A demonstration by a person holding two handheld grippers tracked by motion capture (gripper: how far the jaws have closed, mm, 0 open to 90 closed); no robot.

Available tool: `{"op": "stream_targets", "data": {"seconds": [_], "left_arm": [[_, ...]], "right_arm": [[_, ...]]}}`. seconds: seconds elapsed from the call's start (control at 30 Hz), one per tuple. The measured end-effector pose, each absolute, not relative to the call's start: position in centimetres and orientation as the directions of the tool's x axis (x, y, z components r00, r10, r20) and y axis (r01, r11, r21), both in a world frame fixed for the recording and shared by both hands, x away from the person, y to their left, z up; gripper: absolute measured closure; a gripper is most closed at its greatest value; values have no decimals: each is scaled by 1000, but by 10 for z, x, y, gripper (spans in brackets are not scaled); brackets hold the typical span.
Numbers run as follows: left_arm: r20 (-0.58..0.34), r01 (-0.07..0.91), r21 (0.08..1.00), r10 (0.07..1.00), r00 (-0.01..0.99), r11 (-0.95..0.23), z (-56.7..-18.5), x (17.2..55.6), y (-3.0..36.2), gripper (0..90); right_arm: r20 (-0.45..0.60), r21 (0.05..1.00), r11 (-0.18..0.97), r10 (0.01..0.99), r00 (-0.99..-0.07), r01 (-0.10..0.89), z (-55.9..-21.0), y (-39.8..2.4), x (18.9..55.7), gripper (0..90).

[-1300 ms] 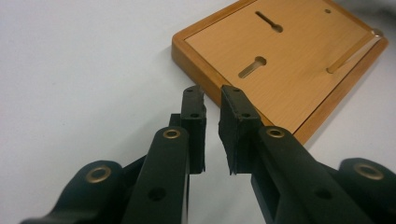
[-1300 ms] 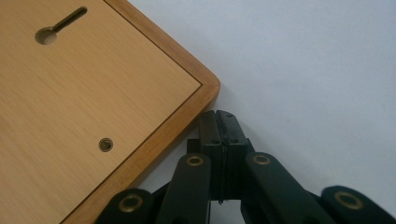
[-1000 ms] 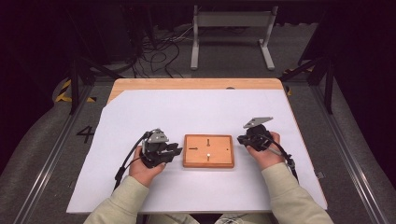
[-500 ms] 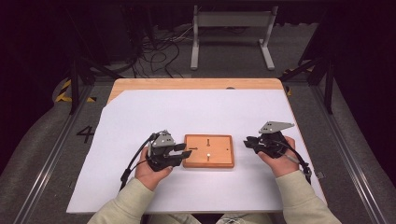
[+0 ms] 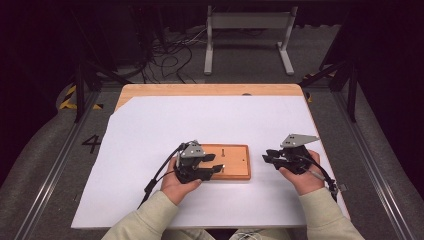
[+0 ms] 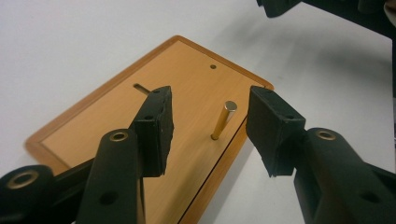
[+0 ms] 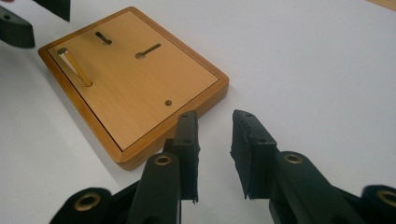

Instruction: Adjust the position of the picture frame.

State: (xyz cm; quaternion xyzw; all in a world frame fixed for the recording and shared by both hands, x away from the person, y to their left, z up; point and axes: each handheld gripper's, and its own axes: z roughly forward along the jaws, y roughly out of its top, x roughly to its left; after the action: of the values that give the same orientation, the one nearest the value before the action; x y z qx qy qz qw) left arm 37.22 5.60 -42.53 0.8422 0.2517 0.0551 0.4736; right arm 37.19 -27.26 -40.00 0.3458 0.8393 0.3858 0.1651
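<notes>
One wooden board (image 5: 232, 161) holding one upright brass pin (image 6: 223, 120), two handheld grippers, one white sheet (image 5: 210, 125) covering one table (image 5: 200, 90).

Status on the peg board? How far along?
Done: one brass peg stands upright in the wooden board. In hand: nothing; left tongs have just been opening around that peg without touching it, right tongs open beside the board. Left: small hole unfilled.
</notes>
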Motion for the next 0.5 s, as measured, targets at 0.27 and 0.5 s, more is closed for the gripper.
{"op": "stream_targets", "data": {"seconds": [0.27,0.5], "left_arm": [[-110,353,810,470,876,-468,-436,373,41,512],[-80,329,797,451,889,-506,-443,377,24,551]], "right_arm": [[-9,765,467,697,-717,444,-400,-270,370,712],[-2,769,461,695,-719,443,-400,-275,369,711]]}}
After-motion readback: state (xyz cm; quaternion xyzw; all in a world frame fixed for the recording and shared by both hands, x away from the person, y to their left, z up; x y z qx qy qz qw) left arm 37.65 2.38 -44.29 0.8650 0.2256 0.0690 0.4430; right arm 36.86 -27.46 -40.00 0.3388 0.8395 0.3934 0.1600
